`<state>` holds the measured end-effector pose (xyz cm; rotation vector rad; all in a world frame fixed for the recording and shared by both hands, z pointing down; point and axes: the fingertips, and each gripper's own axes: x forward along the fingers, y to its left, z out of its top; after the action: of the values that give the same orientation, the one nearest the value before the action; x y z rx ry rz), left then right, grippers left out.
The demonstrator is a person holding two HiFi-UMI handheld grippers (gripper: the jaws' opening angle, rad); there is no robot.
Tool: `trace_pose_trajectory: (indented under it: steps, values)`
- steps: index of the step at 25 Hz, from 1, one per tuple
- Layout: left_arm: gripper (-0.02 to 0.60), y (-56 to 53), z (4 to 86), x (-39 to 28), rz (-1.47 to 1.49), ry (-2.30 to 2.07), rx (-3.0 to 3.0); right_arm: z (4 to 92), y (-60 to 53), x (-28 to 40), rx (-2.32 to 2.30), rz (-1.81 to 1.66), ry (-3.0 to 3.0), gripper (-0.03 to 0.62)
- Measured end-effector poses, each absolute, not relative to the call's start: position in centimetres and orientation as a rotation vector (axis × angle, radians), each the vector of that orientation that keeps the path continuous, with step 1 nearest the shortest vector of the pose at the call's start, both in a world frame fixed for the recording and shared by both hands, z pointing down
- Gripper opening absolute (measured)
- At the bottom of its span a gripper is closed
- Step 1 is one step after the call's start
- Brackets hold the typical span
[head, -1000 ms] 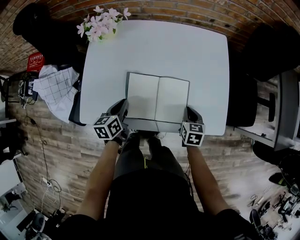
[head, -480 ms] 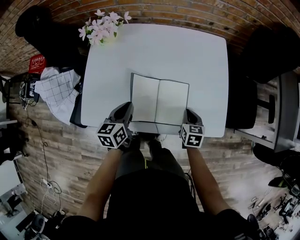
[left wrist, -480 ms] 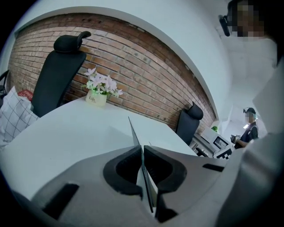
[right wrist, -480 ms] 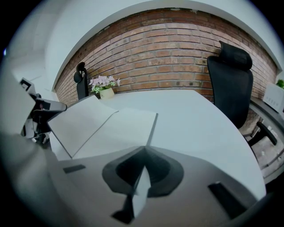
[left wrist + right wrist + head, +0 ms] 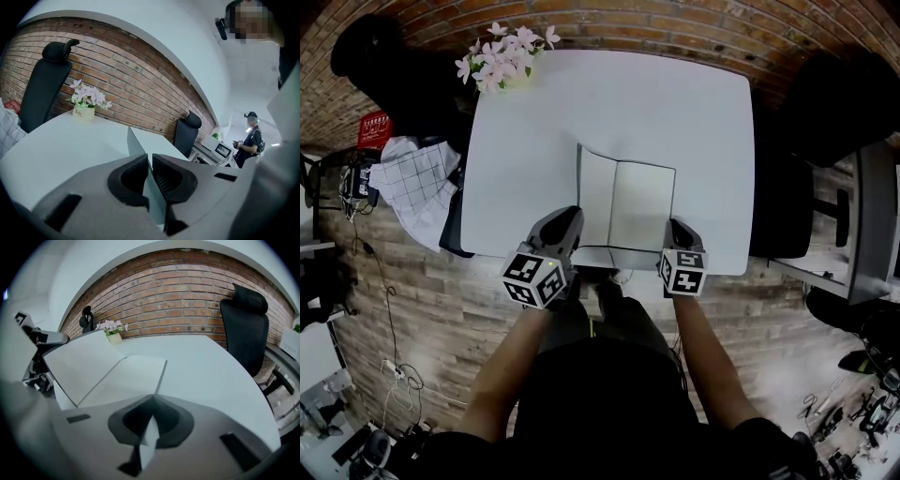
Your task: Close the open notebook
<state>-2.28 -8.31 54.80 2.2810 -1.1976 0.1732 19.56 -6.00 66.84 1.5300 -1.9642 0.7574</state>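
The left gripper (image 5: pixel 569 217) pinches the raised left half of the notebook (image 5: pixel 630 206); the right gripper (image 5: pixel 677 227) clamps its right corner on the table (image 5: pixel 675 103).

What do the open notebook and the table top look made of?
The open white notebook: probably matte paper; thin blank leaves, no glare, and the raised left half shows a thin edge.
The white table top: likely laminate or painted board; smooth, uniform, faint sheen, no grain.

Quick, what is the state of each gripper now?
Left gripper: jaws closed on the raised left half of the open white paper notebook.
Right gripper: jaws closed on the same notebook's right edge.
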Motion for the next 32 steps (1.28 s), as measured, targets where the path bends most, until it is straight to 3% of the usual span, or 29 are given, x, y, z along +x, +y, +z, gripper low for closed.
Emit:
trace_pose_trajectory:
  steps: [32]
  values:
    - [0.034,-7.0,52.4,7.3,0.231,-1.042,2.475,64.4,-4.0,22.4,1.609,0.77,-2.002,0.012]
